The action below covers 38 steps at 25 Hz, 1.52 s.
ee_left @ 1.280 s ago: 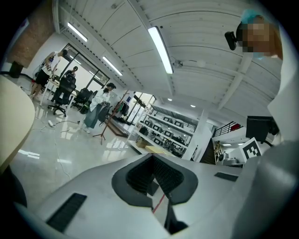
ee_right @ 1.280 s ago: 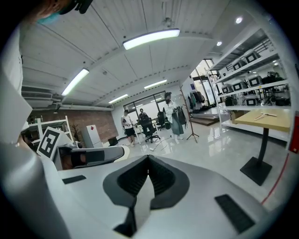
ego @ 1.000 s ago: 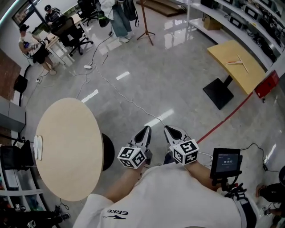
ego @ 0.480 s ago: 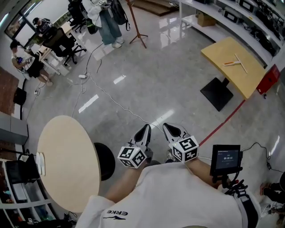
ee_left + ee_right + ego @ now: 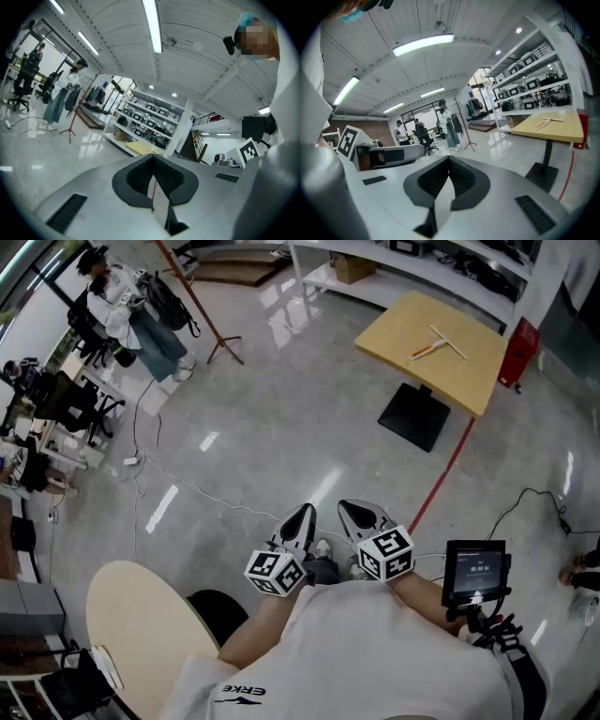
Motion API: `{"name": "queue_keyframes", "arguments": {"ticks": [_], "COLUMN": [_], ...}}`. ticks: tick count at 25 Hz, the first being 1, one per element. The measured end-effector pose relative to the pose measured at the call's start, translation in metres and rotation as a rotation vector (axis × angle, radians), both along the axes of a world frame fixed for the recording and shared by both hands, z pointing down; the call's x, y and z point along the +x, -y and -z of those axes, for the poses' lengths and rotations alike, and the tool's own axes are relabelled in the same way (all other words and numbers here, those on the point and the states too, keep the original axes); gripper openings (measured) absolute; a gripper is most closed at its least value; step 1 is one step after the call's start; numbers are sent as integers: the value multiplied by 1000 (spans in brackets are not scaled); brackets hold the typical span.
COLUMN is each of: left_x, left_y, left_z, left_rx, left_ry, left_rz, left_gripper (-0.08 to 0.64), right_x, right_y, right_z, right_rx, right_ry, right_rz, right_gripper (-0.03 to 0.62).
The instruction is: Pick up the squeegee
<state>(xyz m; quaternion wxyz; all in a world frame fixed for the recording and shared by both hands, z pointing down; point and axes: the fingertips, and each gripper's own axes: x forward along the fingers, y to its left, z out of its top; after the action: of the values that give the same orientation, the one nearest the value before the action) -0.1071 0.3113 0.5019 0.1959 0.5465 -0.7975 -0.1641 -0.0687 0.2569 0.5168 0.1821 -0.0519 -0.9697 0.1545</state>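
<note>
The squeegee [image 5: 439,341], pale with an orange handle, lies on the yellow square table [image 5: 403,329] far ahead at the upper right of the head view. It also shows small on that table in the left gripper view [image 5: 152,150] and in the right gripper view [image 5: 550,122]. My left gripper [image 5: 305,515] and right gripper [image 5: 352,510] are held side by side close to my chest, pointing across the bare floor toward that table. In both gripper views [image 5: 153,158] [image 5: 449,161] the jaws meet, shut, with nothing between them.
A round beige table [image 5: 141,634] sits at the lower left. Cables [image 5: 187,488] and a red floor line [image 5: 445,474] cross the grey floor. A tripod [image 5: 202,310], people at desks [image 5: 56,381] and shelving [image 5: 394,263] line the far side. A red box [image 5: 520,351] stands beside the yellow table.
The view has swung: the yellow table has come from the right edge toward the top centre, and the round table has slid to the lower left. Both grippers stay shut at my chest.
</note>
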Motion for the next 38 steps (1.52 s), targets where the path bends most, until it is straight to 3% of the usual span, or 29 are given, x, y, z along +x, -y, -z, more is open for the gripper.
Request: {"name": "queue_keyframes", "arguments": {"ticks": [11,17,22,28,38], "left_x": [-51,-98,-116,-109,-113], "left_y": [114,113,128,160,255], "left_z": [28,8,1,-8,-30], "left_rx": [50,62,63,46,-4], "left_ry": [4,15,0,-46,-35], "left_rz": [-296,-416,-512,-574,-593], "left_gripper": [3,3,3,3,3], "right_x": [-34,-76,-93,-86,-91], "right_y": [99,93,98,126,221], "right_z": [25,10,3,-3,-18], "right_rx": [50,81,86,75,58], "right_ry": [-8,4,-16,-48,-37], "right_rz": [-291,-419,-496,-545,-563], "right_gripper": [5,5,5,5,5]}}
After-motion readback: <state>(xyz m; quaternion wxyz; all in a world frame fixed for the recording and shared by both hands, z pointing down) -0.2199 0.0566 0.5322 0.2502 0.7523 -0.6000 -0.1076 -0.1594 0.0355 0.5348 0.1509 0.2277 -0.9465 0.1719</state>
